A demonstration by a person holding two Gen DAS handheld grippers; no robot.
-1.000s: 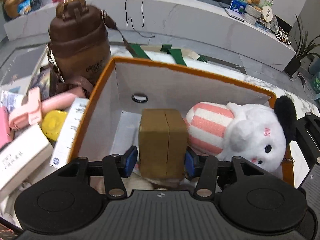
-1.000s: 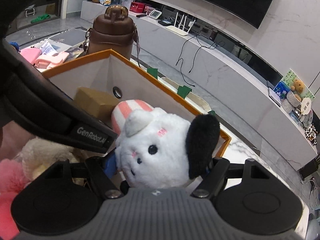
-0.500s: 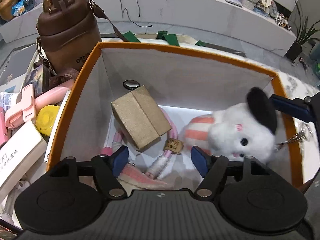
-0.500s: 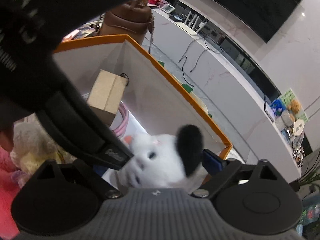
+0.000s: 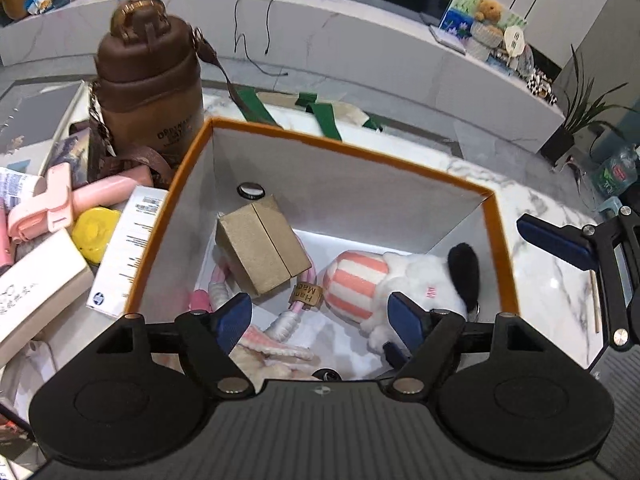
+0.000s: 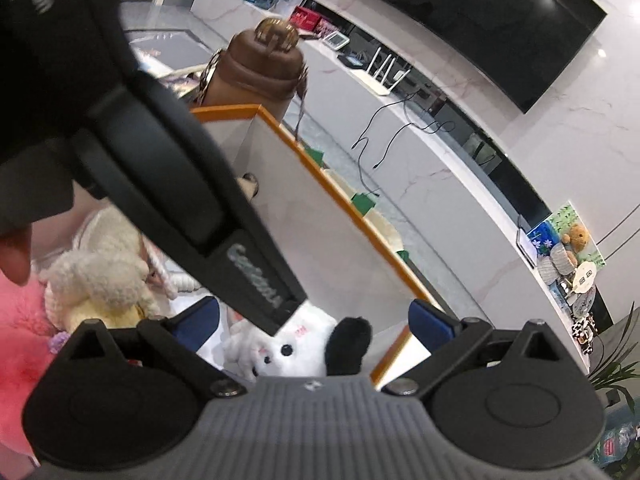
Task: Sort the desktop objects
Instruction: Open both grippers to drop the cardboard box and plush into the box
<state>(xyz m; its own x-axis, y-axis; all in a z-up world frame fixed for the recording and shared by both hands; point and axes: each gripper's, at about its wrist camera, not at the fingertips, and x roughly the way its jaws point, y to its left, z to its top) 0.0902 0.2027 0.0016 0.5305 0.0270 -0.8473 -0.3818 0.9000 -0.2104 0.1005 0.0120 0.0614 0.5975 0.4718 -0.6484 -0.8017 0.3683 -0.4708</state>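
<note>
An orange-rimmed white box [image 5: 348, 146] holds a brown cardboard box [image 5: 262, 250], lying tilted, and a white plush dog [image 5: 400, 284] with a pink-striped body and a black ear. A pink rope with a tag [image 5: 304, 292] lies under them. My left gripper [image 5: 320, 314] hovers above the box; its jaws are opening and nothing is between them. My right gripper [image 6: 316, 316] stands open above the plush dog [image 6: 292, 354], not touching it. One of its blue fingers [image 5: 556, 240] shows beyond the box's right rim. The left gripper's body [image 6: 180, 184] hides much of the right wrist view.
A brown bottle [image 5: 150, 92] with a strap stands left of the box. Pink items [image 5: 60, 208], a yellow case [image 5: 94, 232] and white cartons [image 5: 128, 252] crowd the left. A green-strapped bag [image 5: 320, 112] lies behind. A cream plush [image 6: 100, 276] sits in the box's near corner.
The left gripper let go of the brown cardboard box, which now lies tilted in the box. The right gripper released the plush dog into the box. Both grippers opened and drew up.
</note>
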